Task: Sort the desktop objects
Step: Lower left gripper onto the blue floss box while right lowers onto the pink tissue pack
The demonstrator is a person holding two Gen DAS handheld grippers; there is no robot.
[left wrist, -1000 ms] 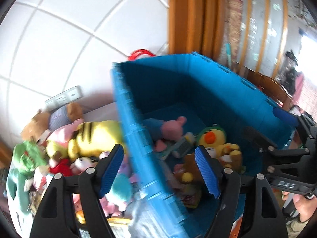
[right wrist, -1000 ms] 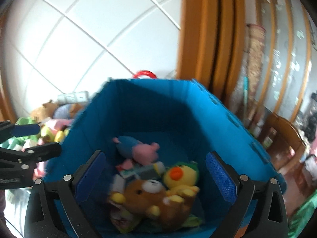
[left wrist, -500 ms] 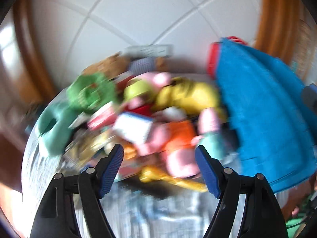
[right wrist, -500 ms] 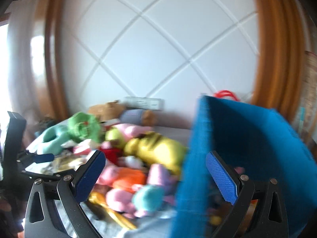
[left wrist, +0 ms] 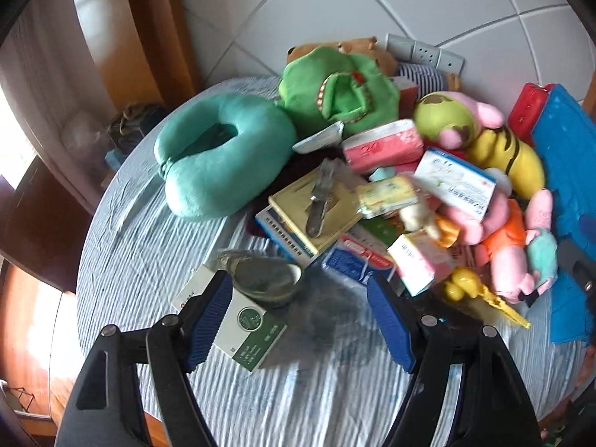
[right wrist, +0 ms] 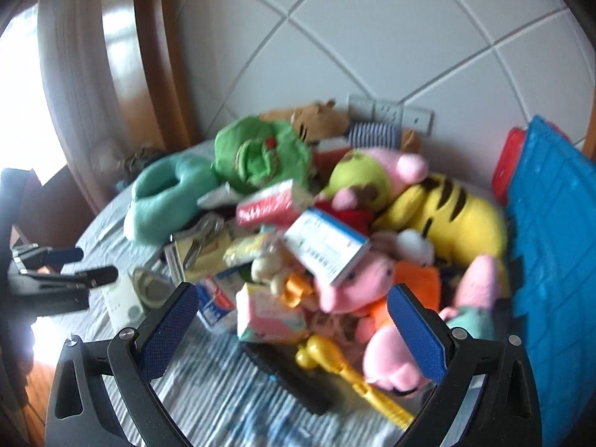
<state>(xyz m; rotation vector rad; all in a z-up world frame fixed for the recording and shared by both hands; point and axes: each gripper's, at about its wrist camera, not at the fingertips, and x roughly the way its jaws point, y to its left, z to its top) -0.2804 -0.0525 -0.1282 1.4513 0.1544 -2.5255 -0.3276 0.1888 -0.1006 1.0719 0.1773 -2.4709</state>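
A heap of toys and boxes covers the striped tablecloth (left wrist: 149, 260). It holds a teal neck pillow (left wrist: 219, 164), a green plush (left wrist: 335, 89), a yellow striped plush (right wrist: 454, 216), a pink plush (right wrist: 357, 279), medicine boxes (left wrist: 454, 182) and books (left wrist: 313, 219). My left gripper (left wrist: 298, 305) hangs open above a white-green box (left wrist: 242, 320) and a dark clear-wrapped item (left wrist: 264, 279), holding nothing. My right gripper (right wrist: 290, 316) is open over the heap's near edge, above a pink box (right wrist: 268, 313) and a yellow duck toy (right wrist: 335, 361). The left gripper (right wrist: 74, 264) shows at the right wrist view's left edge.
A blue crate (right wrist: 551, 260) stands at the right edge of the table, with a red item (right wrist: 510, 156) behind it. A power strip (left wrist: 424, 52) lies against the tiled wall. A wooden frame (left wrist: 156, 37) rises at the back left. Bare cloth lies in front.
Both grippers have swung left from over the blue crate's inside to the heap on the table, and dropped lower. Their jaws keep the same width.
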